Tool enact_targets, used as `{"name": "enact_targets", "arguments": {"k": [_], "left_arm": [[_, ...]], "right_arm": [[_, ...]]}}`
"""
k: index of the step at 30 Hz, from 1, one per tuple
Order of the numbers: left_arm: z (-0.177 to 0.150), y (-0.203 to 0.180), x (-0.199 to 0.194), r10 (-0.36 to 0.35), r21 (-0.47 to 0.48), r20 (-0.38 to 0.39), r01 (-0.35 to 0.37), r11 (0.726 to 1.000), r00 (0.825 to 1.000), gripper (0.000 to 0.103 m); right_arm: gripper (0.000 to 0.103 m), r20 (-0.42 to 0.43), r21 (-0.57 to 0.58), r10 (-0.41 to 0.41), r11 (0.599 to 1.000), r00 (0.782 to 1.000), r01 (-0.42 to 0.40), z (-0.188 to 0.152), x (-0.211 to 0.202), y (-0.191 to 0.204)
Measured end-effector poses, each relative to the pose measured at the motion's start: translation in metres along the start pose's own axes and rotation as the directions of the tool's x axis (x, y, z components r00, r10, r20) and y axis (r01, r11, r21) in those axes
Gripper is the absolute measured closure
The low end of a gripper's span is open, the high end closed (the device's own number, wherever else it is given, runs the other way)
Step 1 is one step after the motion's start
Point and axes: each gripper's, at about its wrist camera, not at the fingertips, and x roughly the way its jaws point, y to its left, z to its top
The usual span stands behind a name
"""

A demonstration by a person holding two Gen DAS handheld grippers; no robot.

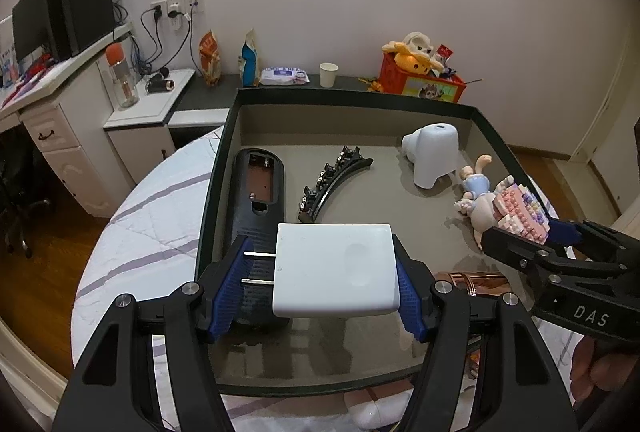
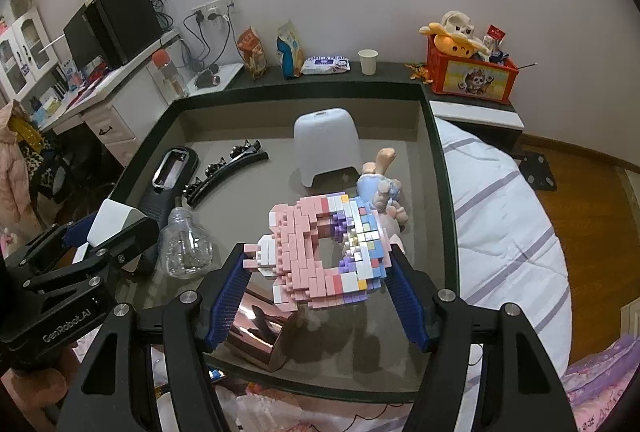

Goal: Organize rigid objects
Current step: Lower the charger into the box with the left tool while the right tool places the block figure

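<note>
My left gripper [image 1: 320,276] is shut on a white plug adapter [image 1: 334,270], held above the dark grey tray [image 1: 352,100]; its two prongs point left. It also shows in the right wrist view [image 2: 110,224]. My right gripper [image 2: 318,272] is shut on a pink and pastel brick model [image 2: 324,248], held above the tray near its front right. The model shows in the left wrist view [image 1: 522,212] too. Inside the tray lie a black remote with an open battery bay [image 1: 260,200], a black curved hair clip [image 1: 332,186], a white stool-shaped object [image 1: 432,156] and a small doll [image 1: 476,200].
A clear plastic bottle [image 2: 188,244] and a shiny rose-gold object [image 2: 260,336] lie at the tray's front. The tray rests on a striped quilt [image 2: 508,224]. Behind it are a red toy crate [image 2: 472,72], a paper cup [image 2: 368,62], wipes and snack bags. A white desk [image 1: 60,112] stands left.
</note>
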Motion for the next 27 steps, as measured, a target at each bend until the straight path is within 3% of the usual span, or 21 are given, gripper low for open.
{"name": "enact_targets", "arguments": {"k": [11,13,15,16,18,19,27], "left_arm": [[-0.006,0.004,0.015,0.027,-0.003,-0.046,-0.028,1.0,0.999,0.035],[-0.006,0.004,0.015,0.027,-0.001,-0.046,-0.027,1.0,0.999,0.032],[-0.006,0.003,0.011,0.031,0.007,-0.033,-0.031,1.0,0.999,0.019],[-0.006,0.002,0.008,0.016,0.01,-0.026,-0.016,1.0,1.0,0.017],[-0.006,0.0,0.004,0.024,0.016,-0.015,-0.024,1.0,1.0,0.005],[-0.006,-0.001,0.001,0.039,0.019,-0.005,-0.039,0.999,0.999,0.002],[-0.008,0.009,-0.038,0.042,-0.027,0.066,-0.04,0.999,0.997,0.001]], "right_arm": [[0.034,-0.021,0.004,-0.007,1.0,1.0,0.007,0.001,0.012,-0.002],[0.034,-0.019,0.005,-0.015,1.0,1.0,0.015,-0.001,0.012,-0.002],[0.034,-0.021,0.007,-0.015,1.0,1.0,0.015,-0.002,0.013,-0.003],[0.033,-0.02,0.008,-0.015,1.0,1.0,0.015,-0.003,0.012,-0.004],[0.022,-0.003,0.012,-0.016,1.0,1.0,0.016,-0.003,0.008,-0.004],[0.022,0.003,0.013,-0.016,1.0,1.0,0.016,-0.003,0.006,-0.004],[0.011,0.076,0.047,-0.031,0.999,0.997,0.027,-0.007,-0.028,-0.006]]}}
